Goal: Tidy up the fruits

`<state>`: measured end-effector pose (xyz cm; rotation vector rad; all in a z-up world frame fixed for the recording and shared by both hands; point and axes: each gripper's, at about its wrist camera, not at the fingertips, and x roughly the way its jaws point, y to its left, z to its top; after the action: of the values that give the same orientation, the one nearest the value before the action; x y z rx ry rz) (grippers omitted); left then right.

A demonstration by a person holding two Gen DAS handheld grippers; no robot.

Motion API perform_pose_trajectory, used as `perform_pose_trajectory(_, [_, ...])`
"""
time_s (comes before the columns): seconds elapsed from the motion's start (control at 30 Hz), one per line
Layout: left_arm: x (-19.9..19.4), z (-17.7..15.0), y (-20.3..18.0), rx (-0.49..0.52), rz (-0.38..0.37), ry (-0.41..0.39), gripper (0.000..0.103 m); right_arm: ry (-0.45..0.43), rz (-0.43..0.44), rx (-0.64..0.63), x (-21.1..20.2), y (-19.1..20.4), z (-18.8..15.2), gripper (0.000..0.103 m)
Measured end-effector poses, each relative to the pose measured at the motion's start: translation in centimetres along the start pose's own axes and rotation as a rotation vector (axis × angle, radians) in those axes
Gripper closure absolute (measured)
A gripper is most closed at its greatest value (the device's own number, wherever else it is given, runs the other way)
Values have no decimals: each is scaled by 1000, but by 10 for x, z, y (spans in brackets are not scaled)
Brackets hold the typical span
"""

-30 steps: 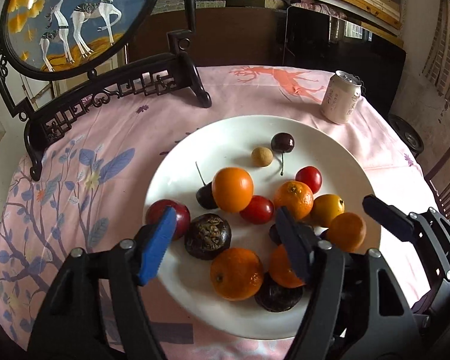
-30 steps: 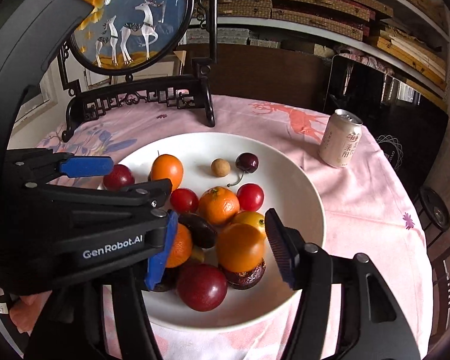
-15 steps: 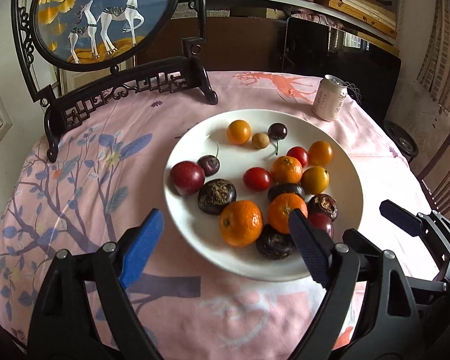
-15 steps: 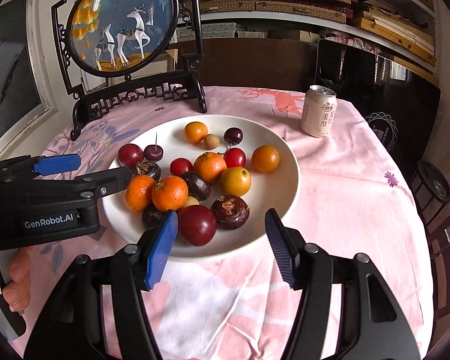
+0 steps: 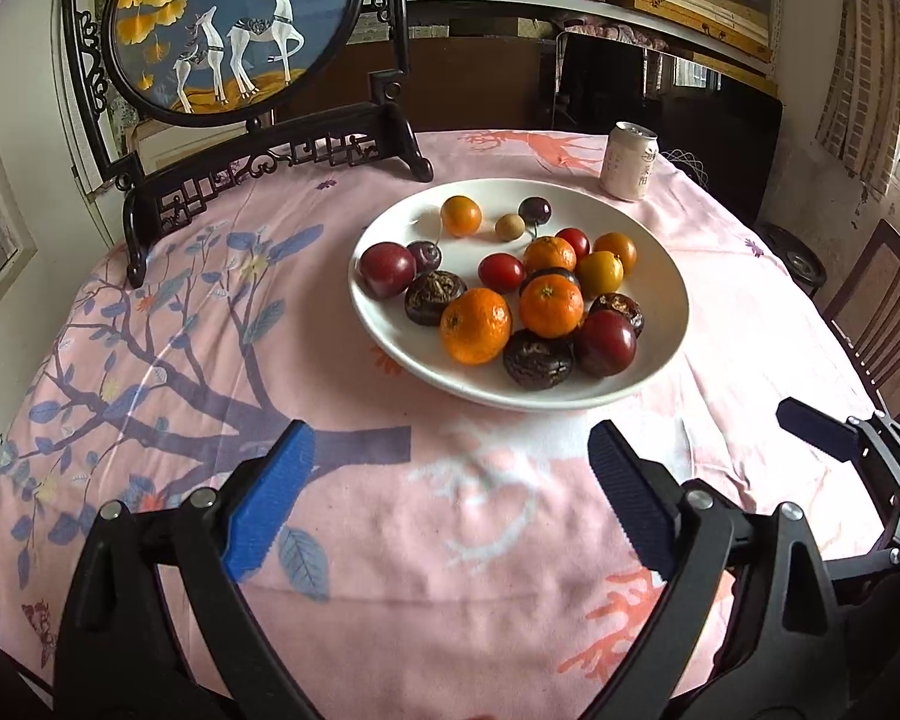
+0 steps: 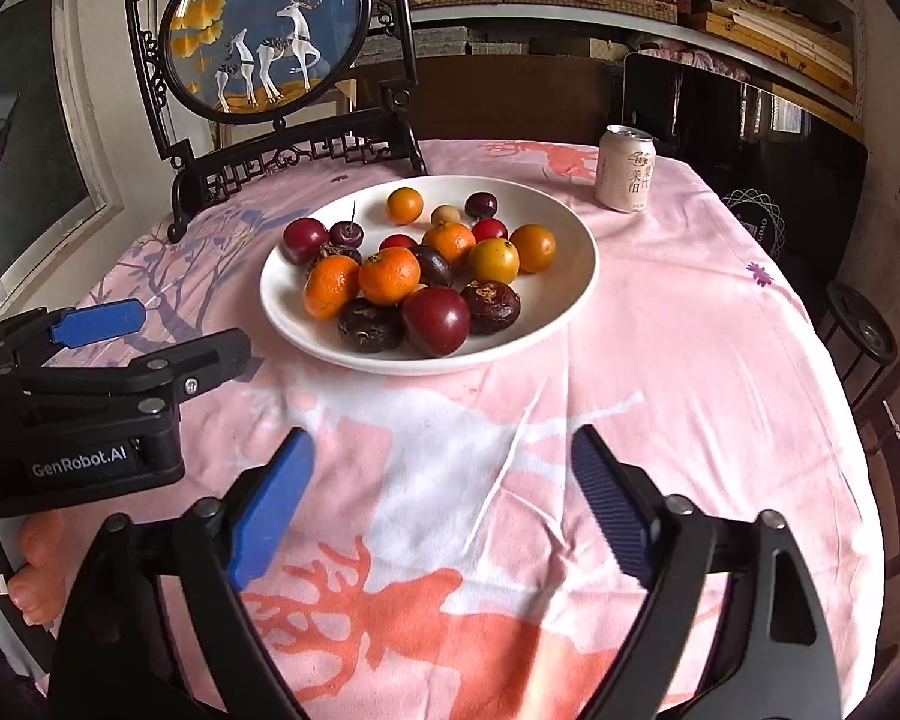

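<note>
A white plate [image 5: 660, 276] [image 6: 570, 234] on the pink tablecloth holds several fruits: oranges [image 5: 475, 325] [image 6: 389, 275], dark red plums [image 5: 605, 342] [image 6: 435, 320], brown wrinkled passion fruits [image 5: 537, 358], cherries and cherry tomatoes. My left gripper [image 5: 450, 504] hangs over bare cloth in front of the plate, jaws opening wide, nothing between them. My right gripper [image 6: 444, 501] is likewise short of the plate, jaws opening, nothing between them. In the right wrist view the left gripper [image 6: 150, 336] shows at the left edge.
A drink can [image 5: 629, 161] [image 6: 625, 168] stands behind the plate to the right. A black carved stand with a round deer picture [image 5: 234, 30] [image 6: 264, 36] occupies the back left. A wooden chair [image 5: 888, 312] sits beyond the table's right edge. Fingers [image 6: 30, 558] grip the left handle.
Both grippers pulled back from over the plate to the near cloth, and their jaws spread wider. The fruits on the plate look further away now.
</note>
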<state>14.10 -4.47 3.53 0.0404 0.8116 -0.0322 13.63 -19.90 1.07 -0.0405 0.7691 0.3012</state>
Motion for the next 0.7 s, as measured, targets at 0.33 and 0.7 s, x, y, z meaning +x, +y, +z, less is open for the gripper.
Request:
perform_pose_trajectory(0.33, [-5, -34, 8, -9, -10, 38, 2, 16, 12, -9, -8, 11, -26, 7])
perform_pose_trajectory(0.7, [0, -49, 19, -21, -4, 64, 2, 79, 39, 9, -2, 19, -38, 7])
